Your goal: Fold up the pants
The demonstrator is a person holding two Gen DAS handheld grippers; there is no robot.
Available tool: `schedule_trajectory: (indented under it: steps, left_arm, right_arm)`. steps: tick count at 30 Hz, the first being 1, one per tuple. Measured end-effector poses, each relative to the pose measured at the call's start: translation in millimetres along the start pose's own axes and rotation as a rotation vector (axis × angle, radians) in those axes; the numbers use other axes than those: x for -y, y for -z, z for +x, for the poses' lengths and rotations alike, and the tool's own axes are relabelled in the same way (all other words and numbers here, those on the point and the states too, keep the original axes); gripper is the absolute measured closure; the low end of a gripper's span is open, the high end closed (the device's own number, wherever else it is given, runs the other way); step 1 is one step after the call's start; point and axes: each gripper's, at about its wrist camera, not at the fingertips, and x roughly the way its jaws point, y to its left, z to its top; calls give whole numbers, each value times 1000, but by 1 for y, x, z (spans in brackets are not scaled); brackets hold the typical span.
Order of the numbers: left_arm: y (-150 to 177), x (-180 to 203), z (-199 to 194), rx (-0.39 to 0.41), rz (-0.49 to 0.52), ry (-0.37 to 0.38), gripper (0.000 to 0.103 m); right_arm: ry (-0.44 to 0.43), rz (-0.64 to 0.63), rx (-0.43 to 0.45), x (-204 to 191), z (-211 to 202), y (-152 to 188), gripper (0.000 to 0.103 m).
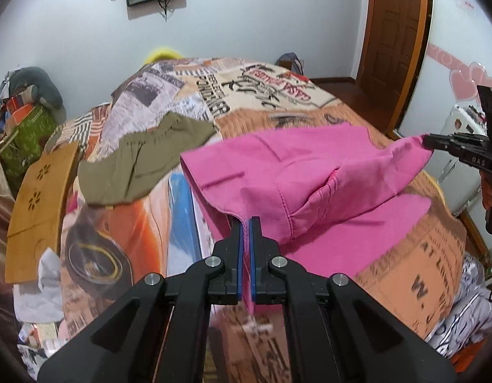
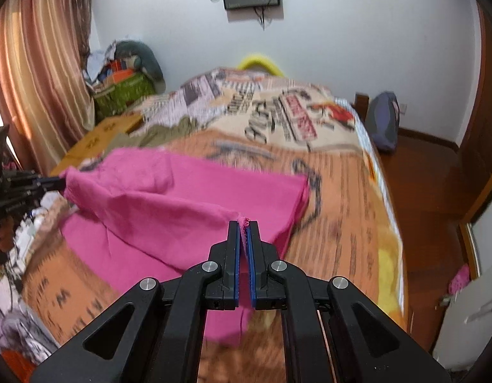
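While fingers [image 1: 246, 223] pinch pants [image 1: 309, 172] hem, perhaps airborne

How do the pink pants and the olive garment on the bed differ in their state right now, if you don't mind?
The pink pants are held up at two corners by the left gripper and right gripper; the olive garment lies loose and untouched. The pink pants are partly folded over themselves, while the olive garment is rumpled, farther up the bed. Both rest on the printed bedspread.

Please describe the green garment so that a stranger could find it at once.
Look at the bed with the newspaper-print cover. Beyond the pink pants, next to a wooden board, lies the olive-green garment. It is crumpled and touched by no claw.
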Motion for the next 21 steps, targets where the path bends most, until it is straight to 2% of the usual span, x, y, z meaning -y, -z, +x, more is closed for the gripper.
schedule_trajectory:
  steps: [5, 10, 13, 15, 17, 21]
  left_arm:
    - [21, 2, 1, -35, -12, -4, 101]
    - [30, -5, -6, -49, -42, -3, 100]
    - [24, -14, -17, -28, -53, -19, 98]
    - [13, -21, -23, -8, -58, -31, 97]
    - [0, -27, -24, 1, -63, -41, 96]
    - [-33, -40, -9, 0, -103, -45, 92]
  right_arm:
    - [-17, 58, -60, 6, 6, 24, 99]
    - [-16, 71, -81, 6, -1, 31, 96]
    - [1, 48, -69, 6, -10, 26, 89]
    - [15, 28, -38, 7, -17, 17, 76]
    - [29, 10, -5, 7, -19, 8, 70]
    - [37, 5, 28, 13, -11, -12, 69]
